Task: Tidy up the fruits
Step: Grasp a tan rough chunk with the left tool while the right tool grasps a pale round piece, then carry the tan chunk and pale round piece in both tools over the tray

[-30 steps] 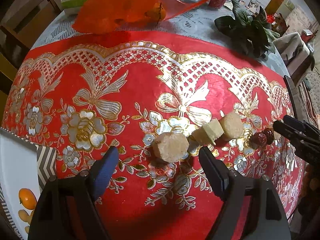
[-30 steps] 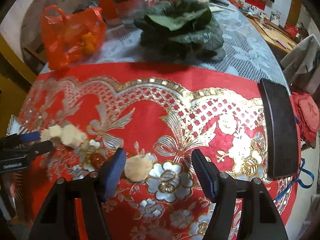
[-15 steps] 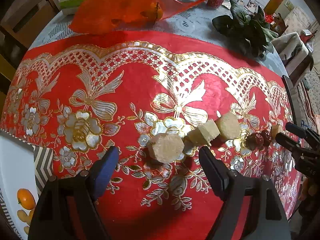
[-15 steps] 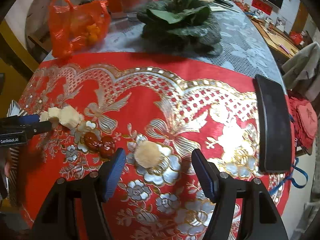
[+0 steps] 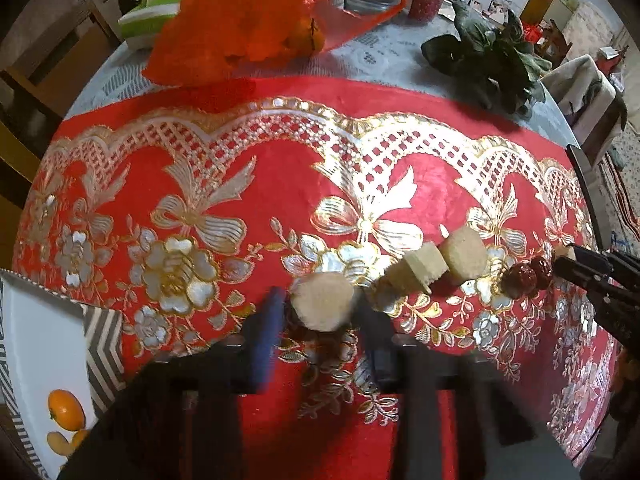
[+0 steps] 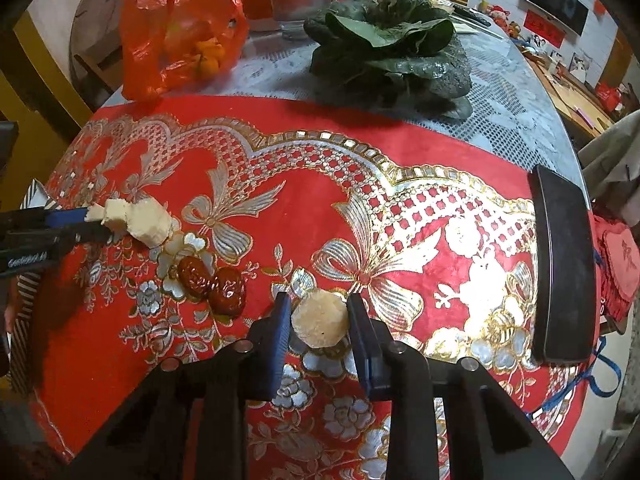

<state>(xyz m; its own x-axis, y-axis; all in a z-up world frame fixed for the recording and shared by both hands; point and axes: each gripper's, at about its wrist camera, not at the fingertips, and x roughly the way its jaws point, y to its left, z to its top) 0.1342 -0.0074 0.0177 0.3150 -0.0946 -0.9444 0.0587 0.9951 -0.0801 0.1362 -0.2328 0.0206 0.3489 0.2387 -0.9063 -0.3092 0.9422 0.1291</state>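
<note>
Pickup step: left tool closing round pale fruit chunk; right tool likewise brackets peeled chunk, grip unconfirmed. Next: squeeze, lift.

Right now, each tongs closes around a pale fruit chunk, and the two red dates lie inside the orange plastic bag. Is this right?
Not quite. The two red dates lie on the red tablecloth, not inside the orange plastic bag; the right wrist view shows it. Left tongs and right tongs do each bracket a pale chunk.
</note>
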